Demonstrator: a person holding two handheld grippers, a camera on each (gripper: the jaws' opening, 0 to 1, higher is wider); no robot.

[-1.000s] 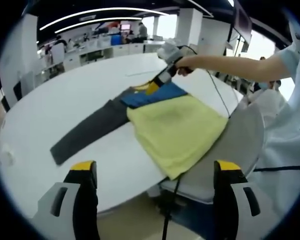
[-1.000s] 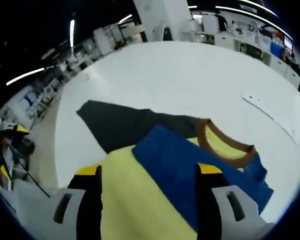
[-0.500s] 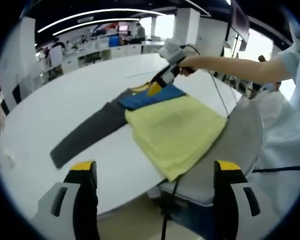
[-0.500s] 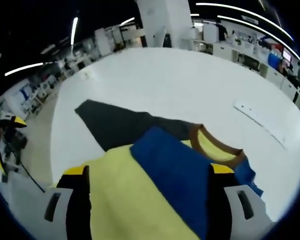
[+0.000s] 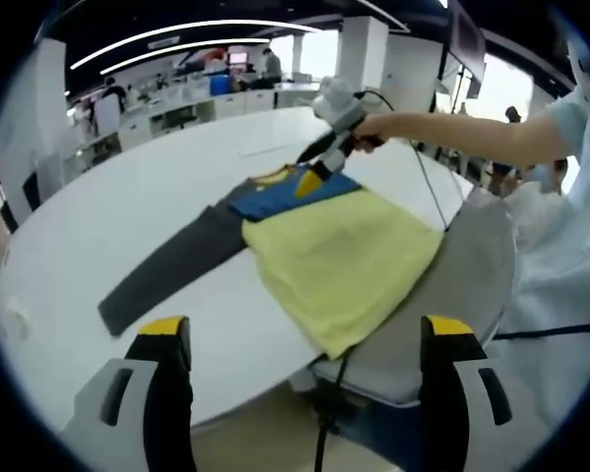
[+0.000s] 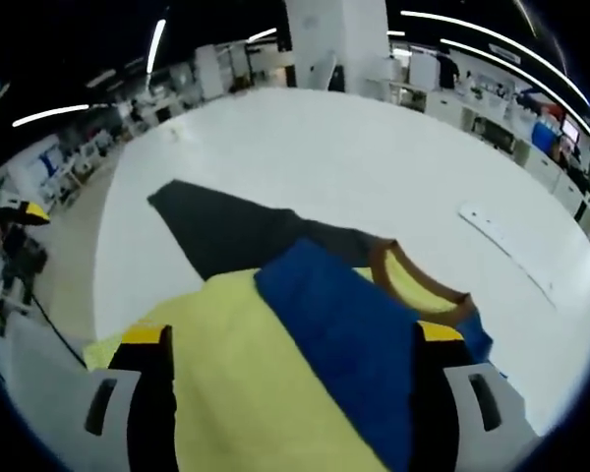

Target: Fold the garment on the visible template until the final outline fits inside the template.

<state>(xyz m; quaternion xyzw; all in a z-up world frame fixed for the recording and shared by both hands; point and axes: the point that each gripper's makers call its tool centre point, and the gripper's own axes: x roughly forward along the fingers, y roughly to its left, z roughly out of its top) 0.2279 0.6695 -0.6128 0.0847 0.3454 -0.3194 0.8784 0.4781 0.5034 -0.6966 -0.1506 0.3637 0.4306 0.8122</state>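
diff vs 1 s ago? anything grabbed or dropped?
In the left gripper view the right tool has lifted slightly off the shirt's blue sleeve by the collar; its own view has pulled back, showing more table. Nothing grabbed or released. The shirt, the dark sleeve and the left tool have stayed put.

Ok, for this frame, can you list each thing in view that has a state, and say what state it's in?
garment: lying flat on the table, partly folded
grey sleeve: stretched out flat to the side, not folded in
blue panel: lying over the yellow body, below the collar
brown collar: open, facing up
left gripper: open, holding nothing, back from the table edge
right gripper: open, above the garment
white table: carrying the garment
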